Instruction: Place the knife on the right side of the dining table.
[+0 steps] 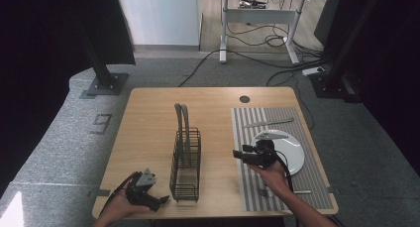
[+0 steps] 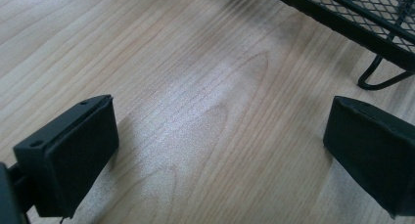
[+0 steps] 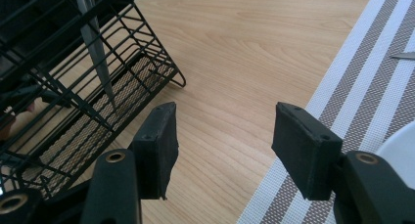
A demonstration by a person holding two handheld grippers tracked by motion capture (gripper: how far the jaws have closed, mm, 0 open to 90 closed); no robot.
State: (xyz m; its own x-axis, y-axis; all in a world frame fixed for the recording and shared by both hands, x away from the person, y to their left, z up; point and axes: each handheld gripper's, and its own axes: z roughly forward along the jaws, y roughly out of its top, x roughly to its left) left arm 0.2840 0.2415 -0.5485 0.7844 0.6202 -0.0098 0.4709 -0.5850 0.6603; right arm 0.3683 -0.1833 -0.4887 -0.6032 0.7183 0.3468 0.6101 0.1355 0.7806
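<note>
We held the right hand-held gripper [image 1: 236, 154], jaws half open and empty, nearer than the left hand-held gripper [image 1: 164, 199] to the table knife [image 1: 273, 136] lying crosswise on the plate [image 1: 295, 157] beyond it.

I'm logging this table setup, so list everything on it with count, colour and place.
Table: one, light wood, centre.
Wire rack: one, black, mid-table.
Utensils in rack: apparently two, grey, upright at its far end.
Placemat: one, grey-white striped, right side.
Plate: one, white, on placemat.
Cutlery: silver; one beyond plate, one on its far rim, fork near front edge.
Left tongs: black, open, empty, front left.
Right tongs: black, open, empty, placemat's left edge.
</note>
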